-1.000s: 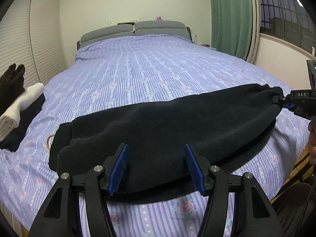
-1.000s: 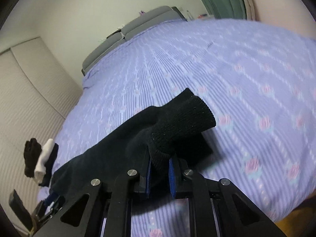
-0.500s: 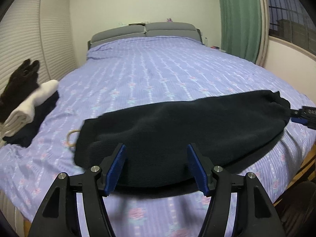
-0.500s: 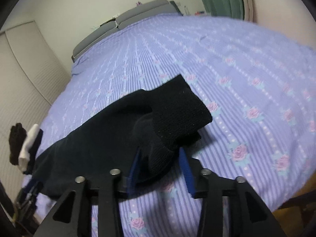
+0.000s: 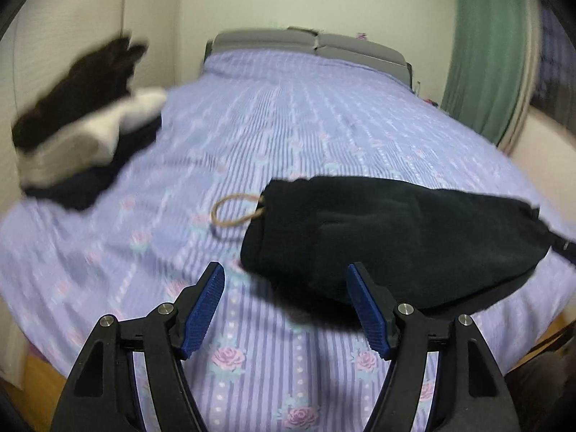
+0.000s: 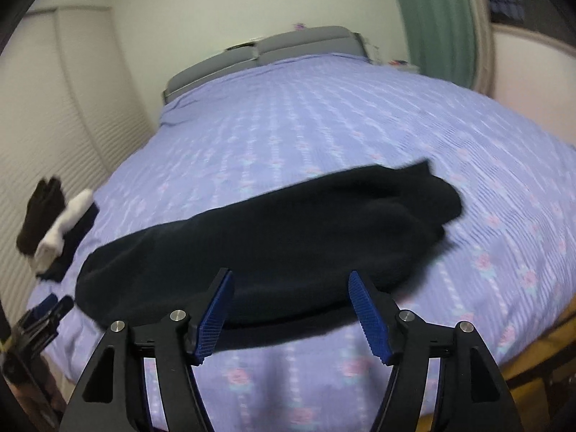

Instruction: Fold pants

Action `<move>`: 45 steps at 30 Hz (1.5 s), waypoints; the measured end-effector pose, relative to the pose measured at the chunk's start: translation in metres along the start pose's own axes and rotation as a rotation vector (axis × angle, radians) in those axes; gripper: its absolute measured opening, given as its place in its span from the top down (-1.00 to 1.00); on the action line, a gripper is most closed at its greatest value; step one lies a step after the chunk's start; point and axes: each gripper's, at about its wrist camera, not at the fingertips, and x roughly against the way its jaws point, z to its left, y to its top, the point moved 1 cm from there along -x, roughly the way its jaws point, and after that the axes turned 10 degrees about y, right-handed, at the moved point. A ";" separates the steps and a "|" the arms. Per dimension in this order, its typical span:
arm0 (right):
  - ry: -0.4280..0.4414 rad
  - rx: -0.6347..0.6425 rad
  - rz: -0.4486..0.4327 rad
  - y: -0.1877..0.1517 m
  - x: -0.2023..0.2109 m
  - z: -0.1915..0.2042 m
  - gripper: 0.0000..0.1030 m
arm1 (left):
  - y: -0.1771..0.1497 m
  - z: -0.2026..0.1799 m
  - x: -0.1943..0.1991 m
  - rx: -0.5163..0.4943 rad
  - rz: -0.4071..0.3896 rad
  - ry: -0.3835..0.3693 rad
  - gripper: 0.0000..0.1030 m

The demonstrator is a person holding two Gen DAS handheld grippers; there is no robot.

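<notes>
The black pants (image 5: 396,237) lie folded lengthwise across the near part of the purple floral bed (image 5: 324,118), and a tan drawstring loop (image 5: 234,208) sticks out at their left end. My left gripper (image 5: 286,270) hovers just in front of that end, jaws opening, nothing between the blue pads. In the right wrist view the pants (image 6: 288,230) stretch across the bed (image 6: 324,118). My right gripper (image 6: 289,275) hangs over their near edge, jaws opening, pads touching no cloth. The left gripper (image 6: 46,313) shows at that view's lower left.
A stack of folded clothes (image 5: 90,126), dark and white, sits at the bed's left edge, also in the right wrist view (image 6: 54,230). A grey headboard (image 5: 316,43) stands at the far end and a green curtain (image 5: 486,54) at the right. The bed's front edge runs just below both grippers.
My right gripper let go of the pants' cuff, opened wide and drew back towards the middle. My left gripper slid left to the waist end and opened wider.
</notes>
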 end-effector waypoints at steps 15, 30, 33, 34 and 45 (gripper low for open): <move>0.034 0.056 0.022 0.001 -0.019 0.041 -0.30 | 0.006 0.012 -0.050 0.249 0.130 -0.238 -0.12; 0.038 0.039 0.039 -0.008 -0.015 0.039 -0.30 | 0.022 0.025 -0.025 0.224 0.046 -0.147 0.41; 0.036 0.055 0.032 -0.007 -0.013 0.042 -0.30 | 0.016 0.024 -0.037 0.196 0.094 -0.132 0.39; 0.037 0.059 0.030 -0.007 -0.013 0.042 -0.30 | 0.012 0.023 -0.042 0.186 0.105 -0.122 0.37; 0.008 0.035 0.048 -0.007 -0.018 0.026 -0.30 | 0.000 0.022 -0.029 0.151 0.097 -0.063 -0.32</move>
